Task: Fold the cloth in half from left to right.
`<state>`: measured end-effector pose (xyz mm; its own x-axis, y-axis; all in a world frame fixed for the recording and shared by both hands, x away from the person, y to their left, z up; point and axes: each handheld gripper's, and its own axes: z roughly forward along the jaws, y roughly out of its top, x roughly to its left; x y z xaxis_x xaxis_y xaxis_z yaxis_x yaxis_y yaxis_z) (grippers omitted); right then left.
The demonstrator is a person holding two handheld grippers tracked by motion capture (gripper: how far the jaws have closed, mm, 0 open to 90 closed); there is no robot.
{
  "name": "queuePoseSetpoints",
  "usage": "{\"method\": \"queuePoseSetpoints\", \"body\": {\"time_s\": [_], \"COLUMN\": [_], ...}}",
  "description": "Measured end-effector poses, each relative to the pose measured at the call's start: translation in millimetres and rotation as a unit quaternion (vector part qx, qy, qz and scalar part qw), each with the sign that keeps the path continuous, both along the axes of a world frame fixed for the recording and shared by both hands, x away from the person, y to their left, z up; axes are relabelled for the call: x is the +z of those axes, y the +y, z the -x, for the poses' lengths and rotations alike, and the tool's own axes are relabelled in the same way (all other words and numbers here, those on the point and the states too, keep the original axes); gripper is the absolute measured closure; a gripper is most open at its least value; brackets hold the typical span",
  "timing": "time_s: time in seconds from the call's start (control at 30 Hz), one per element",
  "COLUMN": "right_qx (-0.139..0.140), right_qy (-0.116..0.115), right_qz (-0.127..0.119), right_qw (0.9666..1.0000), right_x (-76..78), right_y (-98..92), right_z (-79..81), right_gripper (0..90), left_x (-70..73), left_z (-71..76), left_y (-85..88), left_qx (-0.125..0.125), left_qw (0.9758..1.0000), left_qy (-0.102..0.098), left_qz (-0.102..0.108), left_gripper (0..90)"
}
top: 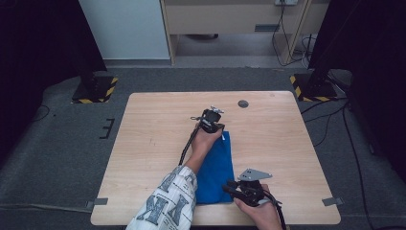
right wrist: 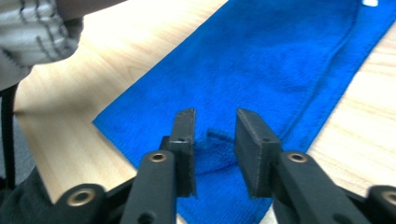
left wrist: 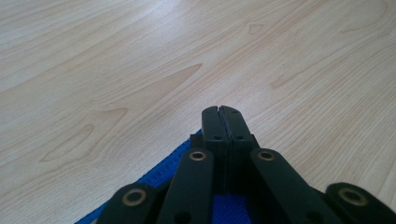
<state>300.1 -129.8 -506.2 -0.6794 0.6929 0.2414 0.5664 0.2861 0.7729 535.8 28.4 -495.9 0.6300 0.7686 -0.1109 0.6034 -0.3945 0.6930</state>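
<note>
Lying under both, blue cloth: left tool pinches far corner, right tool (jaws apart) straddles near edge.

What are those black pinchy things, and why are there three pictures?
A person holds a hand tool with two black fingers in each hand. One camera looks down on the wooden table; the other two ride on the tools. A blue cloth lies folded on the table. The left gripper is shut at the cloth's far corner; whether it pinches the fabric is hidden. The right gripper stands open over the near edge, a little fold of cloth between its fingers.
</note>
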Motion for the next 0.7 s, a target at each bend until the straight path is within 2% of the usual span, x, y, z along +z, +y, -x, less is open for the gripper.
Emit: {"method": "queuePoseSetpoints", "body": {"time_s": [0.1, 0.23, 0.3, 0.47, 0.7], "right_qx": [0.013, 0.021, 0.021, 0.003, -0.015], "right_qy": [-0.003, -0.001, -0.002, -0.007, -0.027], "right_qz": [0.006, 0.012, 0.011, -0.004, -0.015], "right_qw": [0.9999, 0.9997, 0.9997, 1.0000, 0.9994], "right_x": [-0.7, -2.3, -2.9, 0.8, 13.3], "right_y": [1.0, 2.8, 2.7, 2.9, 1.8], "right_z": [2.0, 1.9, 1.3, 0.9, -4.2], "right_gripper": [81.9, 86.9, 85.0, 69.7, 65.4], "left_x": [-0.6, -1.3, -1.5, -1.4, -1.8], "left_z": [0.2, 0.2, 0.2, 0.6, 1.1], "left_y": [-1.1, -1.5, -1.3, -2.0, -3.2], "left_qx": [-0.001, -0.002, -0.003, -0.004, -0.007], "left_qw": [1.0000, 1.0000, 1.0000, 1.0000, 1.0000], "left_qy": [0.003, 0.003, 0.004, 0.002, 0.002], "left_qz": [0.001, 0.001, 0.000, 0.001, 0.002], "left_gripper": [89.3, 89.3, 89.3, 89.3, 89.3]}}
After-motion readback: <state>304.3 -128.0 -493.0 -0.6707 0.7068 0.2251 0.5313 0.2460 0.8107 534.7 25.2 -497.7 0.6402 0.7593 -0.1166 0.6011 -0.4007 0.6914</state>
